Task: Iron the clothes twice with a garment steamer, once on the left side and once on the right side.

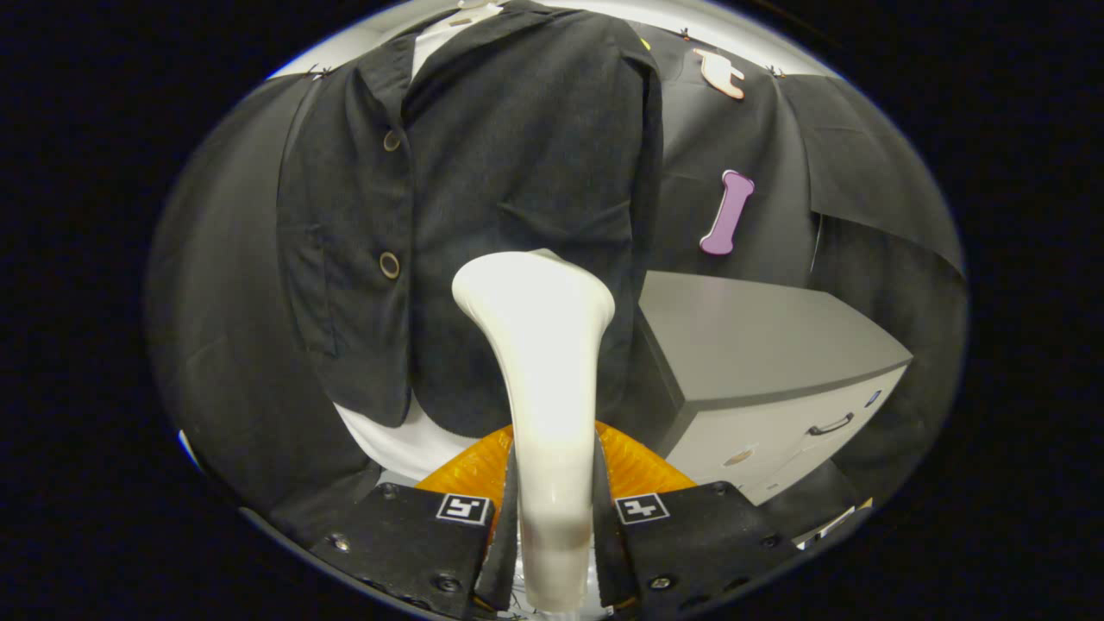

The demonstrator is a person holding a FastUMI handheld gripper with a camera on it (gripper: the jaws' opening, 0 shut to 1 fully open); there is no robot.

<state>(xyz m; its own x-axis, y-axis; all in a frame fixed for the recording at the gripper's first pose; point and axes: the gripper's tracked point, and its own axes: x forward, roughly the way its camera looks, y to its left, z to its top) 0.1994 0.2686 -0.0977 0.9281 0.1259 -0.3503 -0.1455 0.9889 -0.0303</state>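
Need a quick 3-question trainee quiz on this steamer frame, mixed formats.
1. True or false: the gripper is shut on the steamer.
2. The steamer head sits in front of: A) the jacket B) the cabinet C) the floor.
3. Fill in: the cabinet drawer has a dark ____.

Key: 1 true; 2 A; 3 handle.

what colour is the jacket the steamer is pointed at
Dark charcoal, nearly black. The jacket shows best in the gripper view, beyond the steamer clamped in the gripper.
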